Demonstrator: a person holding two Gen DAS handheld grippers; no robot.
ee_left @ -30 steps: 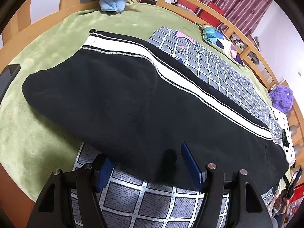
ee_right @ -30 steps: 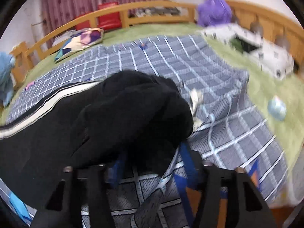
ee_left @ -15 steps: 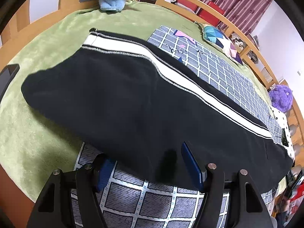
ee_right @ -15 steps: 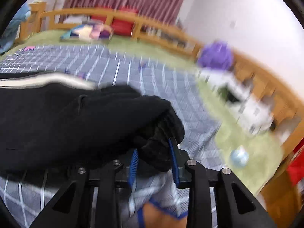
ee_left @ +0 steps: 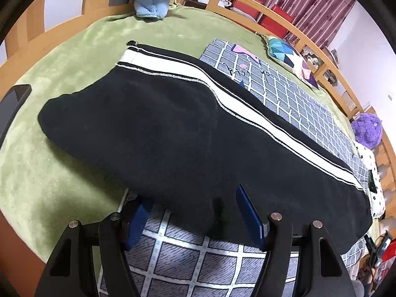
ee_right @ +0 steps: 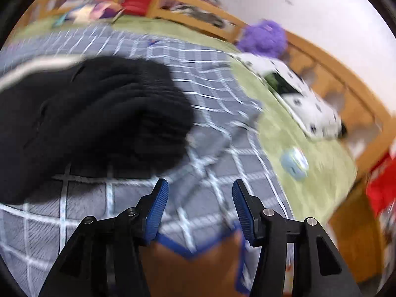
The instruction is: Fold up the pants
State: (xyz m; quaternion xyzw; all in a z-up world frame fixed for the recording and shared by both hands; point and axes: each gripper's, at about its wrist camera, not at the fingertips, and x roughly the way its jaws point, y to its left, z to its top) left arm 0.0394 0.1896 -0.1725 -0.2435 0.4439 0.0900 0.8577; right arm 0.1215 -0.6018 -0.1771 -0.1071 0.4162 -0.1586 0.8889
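Left wrist view: the pants (ee_left: 188,133) lie lengthwise from upper left to lower right on the bed (ee_left: 49,173); the left gripper (ee_left: 195,212) stands apart astride their near edge, and whether its pads press the cloth I cannot tell

Right wrist view: the right gripper (ee_right: 200,205), jaws just opened and empty, sits just right of the bunched end (ee_right: 118,113)

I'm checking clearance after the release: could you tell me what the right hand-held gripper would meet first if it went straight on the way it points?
Most likely the grey checked blanket, just right of the black pants. The right hand-held gripper, whose jaws have just opened, holds nothing; blur leaves depth uncertain.
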